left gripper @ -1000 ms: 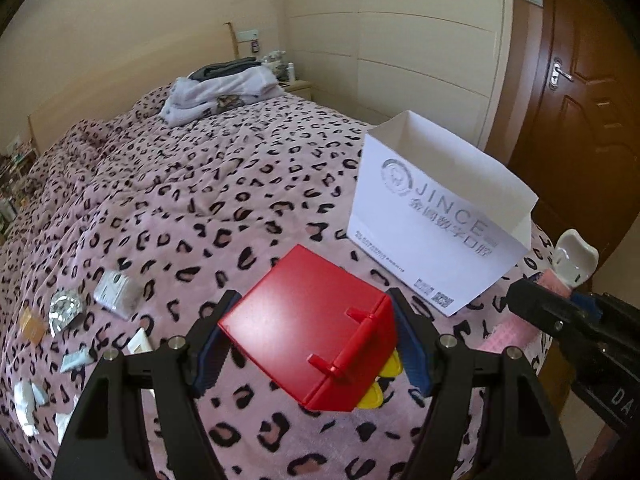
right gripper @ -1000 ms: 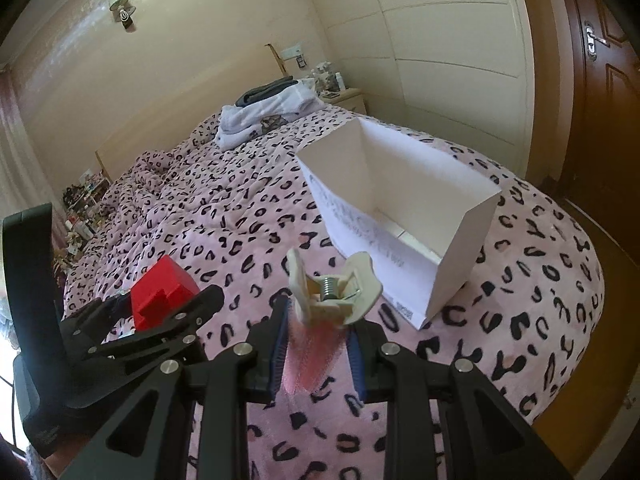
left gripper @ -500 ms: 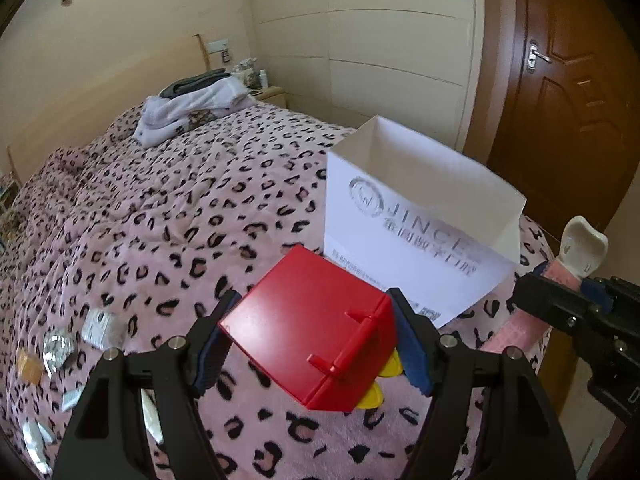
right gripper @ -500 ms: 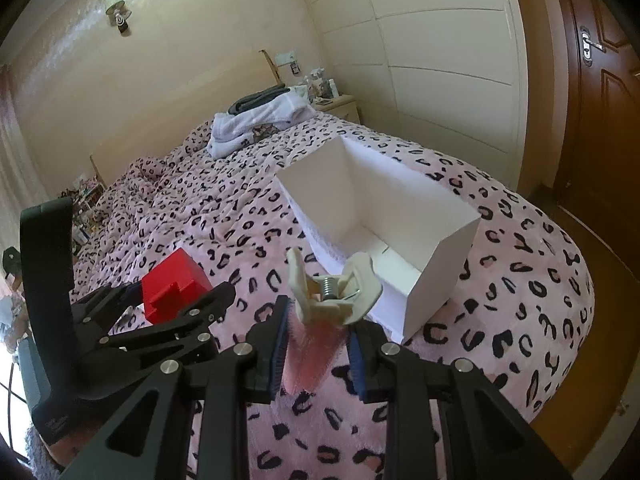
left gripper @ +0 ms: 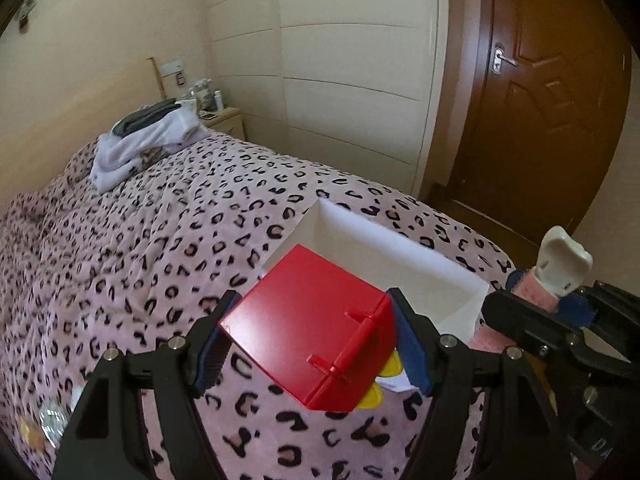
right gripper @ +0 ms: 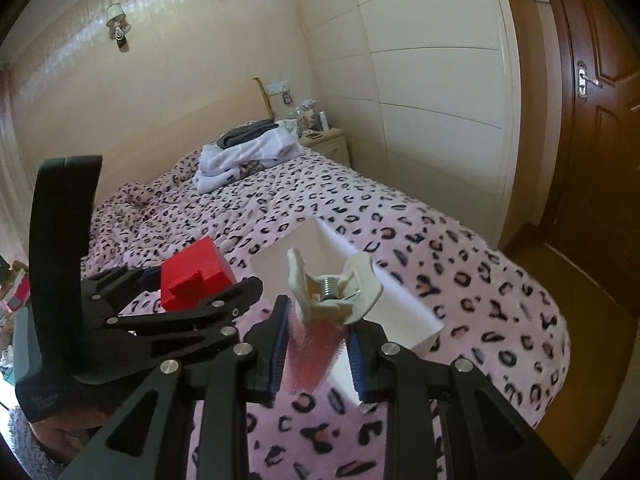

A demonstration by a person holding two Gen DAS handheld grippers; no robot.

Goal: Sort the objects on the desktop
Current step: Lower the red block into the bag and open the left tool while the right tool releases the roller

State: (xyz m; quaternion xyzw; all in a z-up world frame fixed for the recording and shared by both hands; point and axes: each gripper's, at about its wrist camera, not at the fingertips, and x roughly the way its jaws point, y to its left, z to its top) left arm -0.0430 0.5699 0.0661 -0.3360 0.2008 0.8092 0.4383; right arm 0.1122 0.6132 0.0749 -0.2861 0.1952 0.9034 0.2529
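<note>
Soft daylight, fisheye-warped edges w/ dark corners, slight blur.

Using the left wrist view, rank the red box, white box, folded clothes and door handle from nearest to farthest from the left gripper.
1. Red box: clamped in the left gripper.
2. White box: just behind, on the bedspread.
3. Folded clothes: far left, at the bed's head.
Door handle: upper right, also far; too close to rank against the clothes.
</note>
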